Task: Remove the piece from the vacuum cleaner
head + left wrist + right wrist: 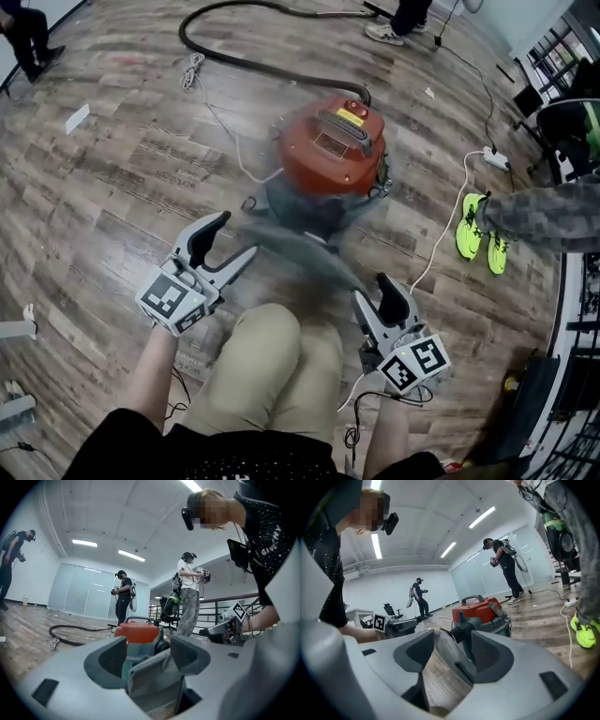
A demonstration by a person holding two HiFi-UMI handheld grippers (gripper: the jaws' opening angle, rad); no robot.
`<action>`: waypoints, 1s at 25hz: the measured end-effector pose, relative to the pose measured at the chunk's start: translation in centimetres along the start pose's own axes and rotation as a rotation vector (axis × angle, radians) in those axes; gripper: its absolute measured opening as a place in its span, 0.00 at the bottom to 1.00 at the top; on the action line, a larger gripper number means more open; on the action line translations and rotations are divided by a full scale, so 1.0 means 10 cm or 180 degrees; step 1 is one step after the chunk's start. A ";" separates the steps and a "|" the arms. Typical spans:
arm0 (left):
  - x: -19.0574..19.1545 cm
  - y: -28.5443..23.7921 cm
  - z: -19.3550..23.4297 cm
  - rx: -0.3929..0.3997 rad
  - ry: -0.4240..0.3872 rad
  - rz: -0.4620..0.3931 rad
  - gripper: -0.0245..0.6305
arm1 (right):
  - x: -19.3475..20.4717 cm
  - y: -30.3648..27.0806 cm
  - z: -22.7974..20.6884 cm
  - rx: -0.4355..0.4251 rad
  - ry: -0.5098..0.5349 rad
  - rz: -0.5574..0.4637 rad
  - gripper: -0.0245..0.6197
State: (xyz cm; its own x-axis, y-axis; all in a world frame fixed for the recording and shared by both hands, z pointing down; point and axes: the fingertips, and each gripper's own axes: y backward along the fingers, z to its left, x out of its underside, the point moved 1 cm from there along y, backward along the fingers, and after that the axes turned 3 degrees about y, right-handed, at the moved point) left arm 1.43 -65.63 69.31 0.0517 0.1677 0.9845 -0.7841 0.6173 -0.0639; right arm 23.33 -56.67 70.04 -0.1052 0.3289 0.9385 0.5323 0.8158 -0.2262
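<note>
A worn wood-plank floor [103, 178] fills the head view. The red vacuum cleaner [333, 145] stands at upper centre, and its black hose [244, 61] loops along the top edge. The grey piece [300, 248] — blurred — reaches from the cleaner's base toward centre frame and lies between the spread-wide jaws of the left hand-held gripper [238, 234] and the right hand-held gripper [370, 291], neither pressing on it. Around them is a bright room — a glass partition [79, 597] and ceiling strip lights [131, 555].

Vacuum cleaner [333, 150] on floor [112, 187], hose [244, 58] behind it, piece [300, 246] before it btwn left gripper [232, 239] & right gripper [369, 287].
</note>
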 end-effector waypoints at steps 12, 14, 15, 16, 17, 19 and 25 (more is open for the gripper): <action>0.73 -0.23 0.21 -0.0179 -0.0184 0.0546 0.15 | 0.52 -0.28 -0.02 0.0134 0.0994 0.0409 0.08; 0.73 -0.21 0.16 -0.0146 -0.0207 0.0548 0.07 | 0.52 -0.27 -0.04 0.0139 0.0934 0.0344 0.08; 0.73 -0.20 0.14 -0.0154 -0.0208 0.0538 0.07 | 0.52 -0.26 -0.05 0.0100 0.0861 0.0311 0.08; 0.73 -0.17 0.12 -0.0170 -0.0182 0.0524 0.07 | 0.52 -0.25 -0.05 0.0057 0.0794 0.0287 0.08; 0.72 -0.15 0.11 -0.0182 -0.0137 0.0510 0.07 | 0.53 -0.25 -0.04 0.0030 0.0751 0.0270 0.07; 0.71 -0.10 0.06 -0.0176 -0.0068 0.0492 0.07 | 0.52 -0.23 -0.04 0.0024 0.0724 0.0236 0.07; 0.66 0.08 -0.02 -0.0223 0.0006 0.0386 0.07 | 0.51 -0.12 0.05 -0.0112 0.0668 0.0124 0.07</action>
State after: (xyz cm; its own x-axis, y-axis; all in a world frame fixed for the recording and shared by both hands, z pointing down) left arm 1.29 -63.90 75.71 -0.0397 0.2458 0.9685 -0.7396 0.6445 -0.1939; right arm 21.71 -55.74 74.91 0.0913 0.2506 0.9638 0.5620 0.7860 -0.2576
